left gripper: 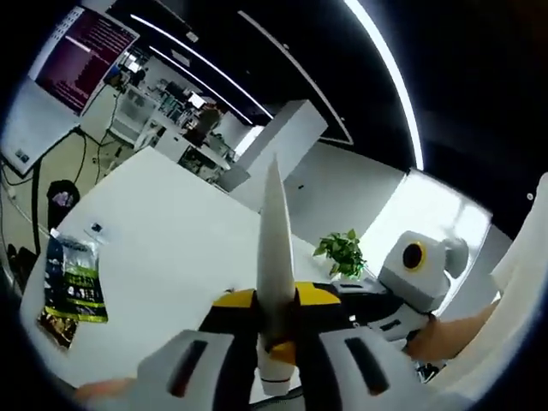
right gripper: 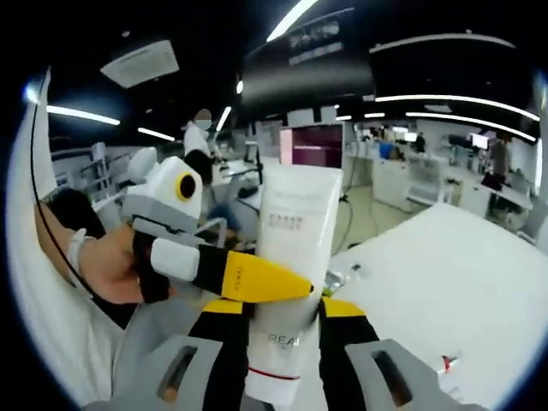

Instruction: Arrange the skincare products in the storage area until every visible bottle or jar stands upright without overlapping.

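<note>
White tube (right gripper: 289,257) with grey lettering and red stripe, yellow-tipped black jaws, white table (right gripper: 454,282)

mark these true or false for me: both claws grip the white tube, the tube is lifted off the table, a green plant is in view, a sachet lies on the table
1. Both claws grip the white tube. True: right claw holds it low down, left claw pinches its side.
2. The tube lies flat on the table. False: it is held up in the air.
3. A green plant is in view. True.
4. The sachet is held by a claw. False: it lies on the table.
</note>
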The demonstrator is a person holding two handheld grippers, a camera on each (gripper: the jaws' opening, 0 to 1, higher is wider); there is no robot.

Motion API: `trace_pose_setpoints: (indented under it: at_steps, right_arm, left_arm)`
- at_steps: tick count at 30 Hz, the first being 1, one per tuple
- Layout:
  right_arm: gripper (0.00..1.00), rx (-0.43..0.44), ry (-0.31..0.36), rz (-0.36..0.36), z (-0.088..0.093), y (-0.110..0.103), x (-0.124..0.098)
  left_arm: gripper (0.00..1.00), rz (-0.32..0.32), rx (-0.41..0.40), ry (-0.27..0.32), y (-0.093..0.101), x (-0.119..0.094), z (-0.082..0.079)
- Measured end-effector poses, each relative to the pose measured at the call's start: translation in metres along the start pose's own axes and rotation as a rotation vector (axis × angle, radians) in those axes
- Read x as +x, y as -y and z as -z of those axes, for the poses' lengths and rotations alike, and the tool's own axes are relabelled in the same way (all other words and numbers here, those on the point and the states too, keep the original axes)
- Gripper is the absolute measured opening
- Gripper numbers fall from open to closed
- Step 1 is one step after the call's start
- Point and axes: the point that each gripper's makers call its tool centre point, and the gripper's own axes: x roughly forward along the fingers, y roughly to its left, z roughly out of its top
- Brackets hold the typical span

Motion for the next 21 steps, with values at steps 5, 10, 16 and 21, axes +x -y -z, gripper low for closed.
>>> trace_pose_setpoints:
  at_steps: [5,10,16,21]
  right_arm:
    - [0.29,-0.017,-0.056,-0.04,0.011,-0.007,-0.002]
    - [0.35,-0.001,-0.071,-0.07,0.02,-0.01,-0.016]
    - [0.46,0.172,0.064,-0.063,-0.008,0.002,-0.038]
    - [0.51,0.313,0.142,-0.058,-0.035,0.013,-0.032]
  left_arm:
    - [0.08,-0.006,0.032,-0.005,-0.003,-0.005,0.0]
    - [0.08,-0.018,0.05,-0.016,-0.009,-0.008,0.0]
    - [0.08,-0.042,0.126,-0.063,-0.014,-0.009,0.008]
    - [0.08,-0.033,0.214,-0.121,-0.01,-0.002,0.018]
